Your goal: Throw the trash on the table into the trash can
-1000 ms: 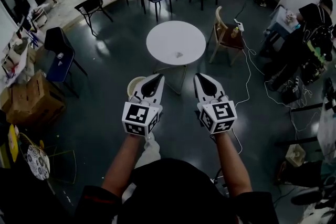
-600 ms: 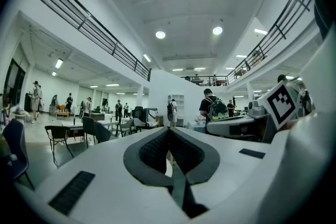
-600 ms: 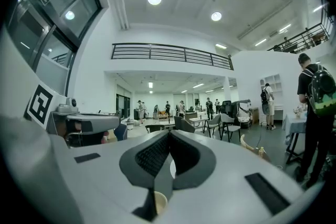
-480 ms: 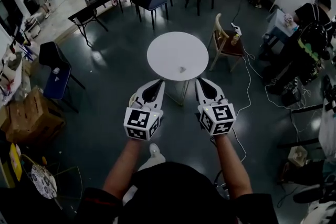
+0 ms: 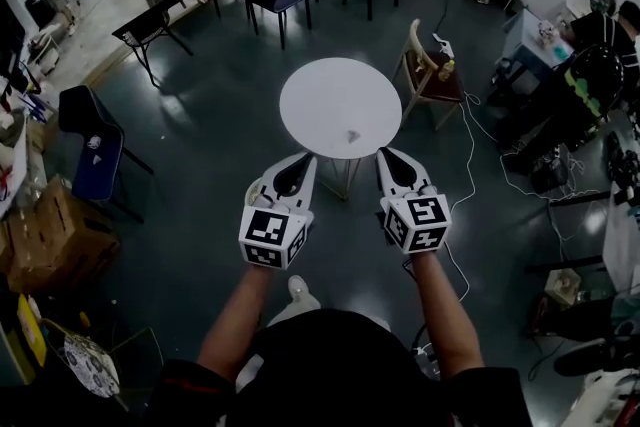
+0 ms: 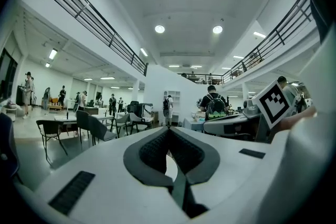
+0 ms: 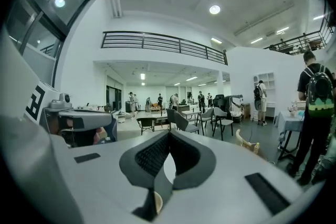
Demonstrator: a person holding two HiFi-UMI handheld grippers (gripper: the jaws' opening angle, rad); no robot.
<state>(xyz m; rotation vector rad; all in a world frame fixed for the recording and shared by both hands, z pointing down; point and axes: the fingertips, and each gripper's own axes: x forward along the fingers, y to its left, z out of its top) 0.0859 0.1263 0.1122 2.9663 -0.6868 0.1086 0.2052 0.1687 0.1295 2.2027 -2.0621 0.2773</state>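
The left tongs [image 5: 303, 161] and right tongs [image 5: 386, 157], both clenched and empty, had drawn nearer the worktop [image 5: 318, 87], where the scrap [image 5: 352, 136] lay untouched near its front edge, so the pickup was likely next.

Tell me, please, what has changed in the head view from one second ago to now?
The person has walked toward the round white table. The tips of the left gripper and the right gripper now meet its near edge in the head view; earlier, a gap showed between them. Unchanged: both grippers are shut, empty and side by side, and the small piece of trash lies on the table.
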